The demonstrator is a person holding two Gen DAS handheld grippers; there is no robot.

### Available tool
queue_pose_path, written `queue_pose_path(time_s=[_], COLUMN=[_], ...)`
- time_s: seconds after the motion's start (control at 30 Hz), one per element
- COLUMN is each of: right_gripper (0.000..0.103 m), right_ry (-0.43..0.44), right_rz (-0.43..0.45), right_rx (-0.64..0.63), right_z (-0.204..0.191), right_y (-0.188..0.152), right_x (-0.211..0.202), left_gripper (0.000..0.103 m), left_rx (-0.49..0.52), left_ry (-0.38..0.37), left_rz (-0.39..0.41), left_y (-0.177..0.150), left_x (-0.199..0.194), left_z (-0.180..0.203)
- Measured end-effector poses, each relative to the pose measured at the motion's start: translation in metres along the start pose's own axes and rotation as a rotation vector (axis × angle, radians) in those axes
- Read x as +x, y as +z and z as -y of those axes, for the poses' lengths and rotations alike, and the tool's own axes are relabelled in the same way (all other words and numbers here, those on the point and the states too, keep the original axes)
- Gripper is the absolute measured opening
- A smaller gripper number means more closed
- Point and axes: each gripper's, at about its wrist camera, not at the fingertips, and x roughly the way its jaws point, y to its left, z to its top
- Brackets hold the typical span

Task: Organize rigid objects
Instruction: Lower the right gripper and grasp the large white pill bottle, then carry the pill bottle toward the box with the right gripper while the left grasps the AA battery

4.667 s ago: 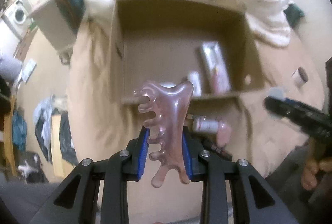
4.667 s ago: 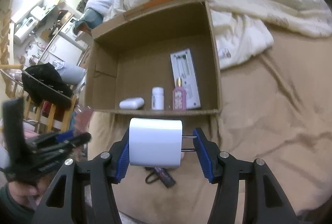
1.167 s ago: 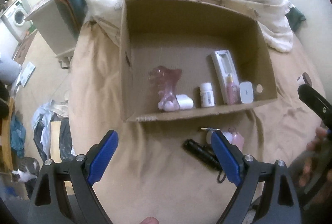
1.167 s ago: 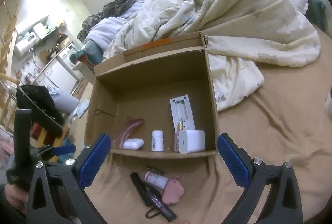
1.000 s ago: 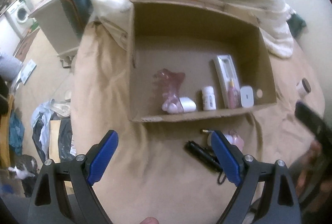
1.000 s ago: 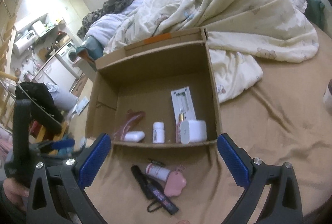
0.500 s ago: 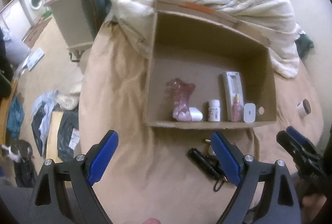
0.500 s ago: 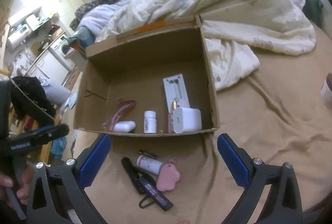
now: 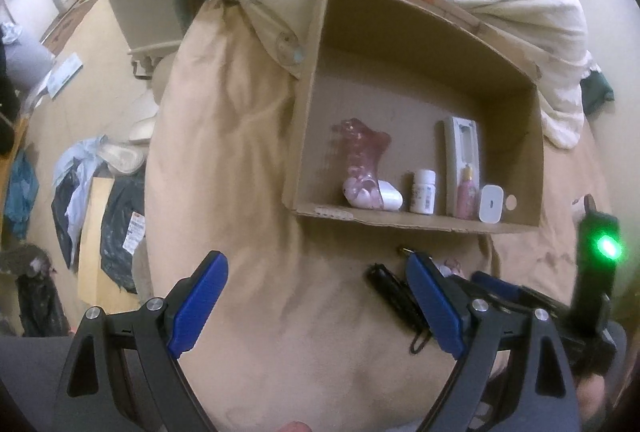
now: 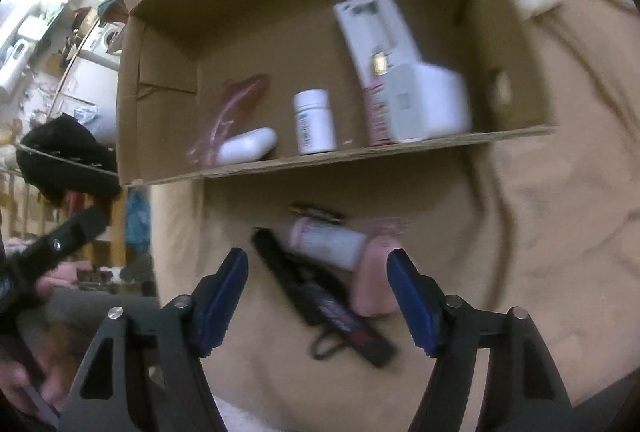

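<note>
Right gripper [image 10: 316, 282] is hanging low over the bedsheet [image 10: 540, 232], jaws closing, pads touching nothing. Between them are lying a black flashlight [image 10: 320, 296], a white tube [image 10: 326, 242] and a pink heart-shaped piece [image 10: 376, 280], all just in front of the box [image 10: 312, 162]; frame is blurred. Left gripper [image 9: 316, 306] is hovering beside it with jaws standing wide and empty, over bare sheet. Inside the box are sitting a pink comb [image 9: 362, 164], a bottle [image 9: 423, 191], a charger [image 9: 491, 203].
</note>
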Motion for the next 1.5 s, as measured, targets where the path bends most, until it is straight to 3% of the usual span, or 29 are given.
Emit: queue_pose_path(time_s=[0.1,0.3,0.33,0.37,0.53,0.83,1.13,1.27,1.5], right_gripper=[0.076,0.073,0.07,0.06,0.049,0.049,0.049,0.049,0.049], right_ry=[-0.043,-0.146,-0.165,-0.185,-0.203,-0.107,0.076,0.106,0.151], right_rz=[-0.051,-0.102,-0.118,-0.132,-0.112,-0.047,0.202,0.283,0.332], right_rx=[0.042,-0.003,-0.013,-0.018,-0.044,-0.087,-0.153,-0.195,-0.084], right_z=[-0.003,-0.028,-0.031,-0.033,-0.034,-0.039,-0.023,-0.014,0.028], right_y=[0.005,0.016,0.017,0.018,0.01,-0.007,-0.01,-0.006,-0.008], right_x=[0.021,0.044,0.051,0.057,0.057,0.005,-0.102,-0.12,-0.121], left_gripper=[0.09,0.09,0.09,0.09,0.09,0.09,0.09,0.09,0.086], left_rx=[0.015,0.027,0.029,0.031,0.016,0.027,0.021,0.079,0.247], left_ry=[0.002,-0.013,-0.009,-0.004,0.002,0.034,0.044,0.027,-0.044], left_rz=[-0.004,-0.004,0.0,0.003,-0.01,0.011,0.027,0.016,-0.023], left_y=[-0.002,-0.003,-0.002,-0.002,-0.003,0.0,0.002,-0.002,-0.009], left_x=[-0.001,-0.005,-0.006,-0.006,-0.003,-0.002,0.003,0.013,0.043], left_z=[0.002,0.005,0.005,0.005,0.0,0.004,0.002,0.016,0.075])
